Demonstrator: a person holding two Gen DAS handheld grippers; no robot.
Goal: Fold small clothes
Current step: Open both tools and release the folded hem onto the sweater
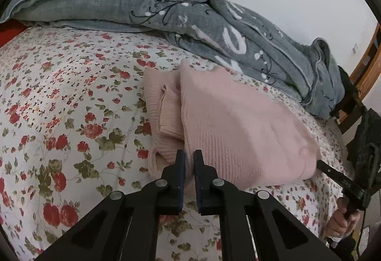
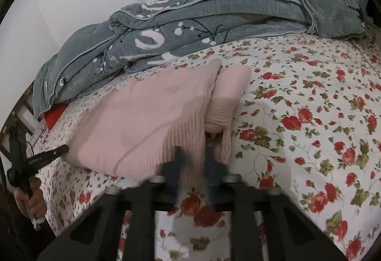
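Observation:
A pink ribbed knit garment lies partly folded on the flowered bedsheet, one raised flap over a lower layer. My left gripper is shut on the near edge of the flap. The other gripper's fingers reach the garment's right corner in the left wrist view. In the right wrist view the garment fills the middle. My right gripper is blurred and pinches the garment's near edge. The left gripper's fingers touch the garment's left corner there.
A grey quilt with white and black print is heaped along the far side of the bed, also in the right wrist view. A wooden bed frame stands at the right. A white wall is behind.

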